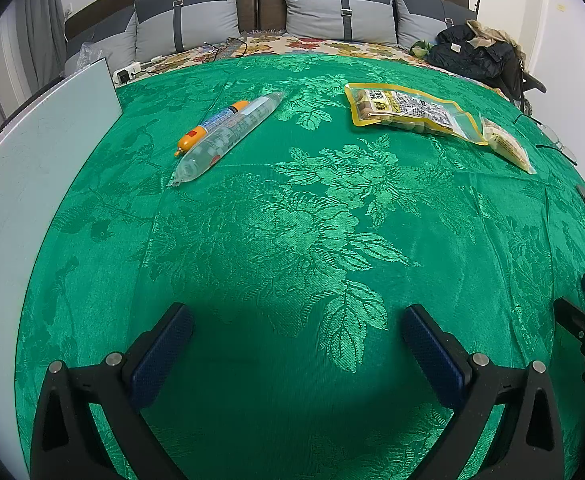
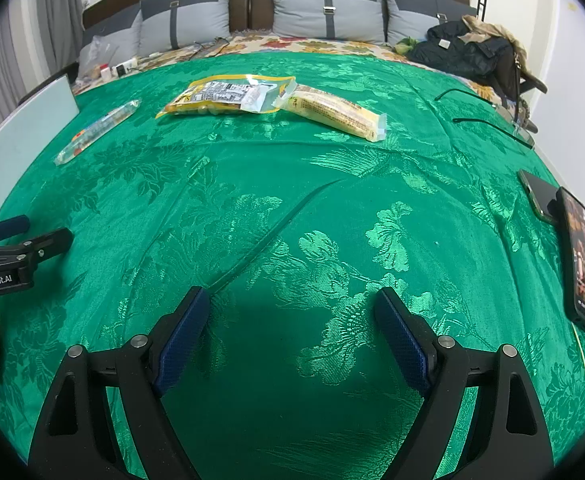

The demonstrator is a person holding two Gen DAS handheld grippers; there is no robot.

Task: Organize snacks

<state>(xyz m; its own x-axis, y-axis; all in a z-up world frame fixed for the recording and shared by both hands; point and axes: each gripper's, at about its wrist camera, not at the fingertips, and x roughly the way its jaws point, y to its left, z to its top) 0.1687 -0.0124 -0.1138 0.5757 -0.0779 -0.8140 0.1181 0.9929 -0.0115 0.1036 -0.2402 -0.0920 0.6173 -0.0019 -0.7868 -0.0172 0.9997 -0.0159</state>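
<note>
Below, left tongs [image 1: 297,338] spread wide over bare green bedspread [image 1: 292,240], nothing between the blue pads. Right tongs [image 2: 288,320] likewise gaping and empty, poised above the same cloth beside a long crease. Farther up the bed, toward the left: an orange sausage stick [image 1: 212,122] touching a clear tube-shaped packet [image 1: 228,136], side by side and slanted. Toward the right: a yellow-edged snack pouch [image 2: 228,96], flat, with a pale yellow wrapped bar [image 2: 332,114] just beside it, one end at the pouch's corner. At the right edge, a phone [image 2: 582,260] with lit screen, and eyeglasses [image 2: 492,120] farther back. At the left edge, a white board [image 1: 20,184]. Behind everything, grey pillows [image 1: 340,8] and a dark jacket [image 1: 476,54].
</note>
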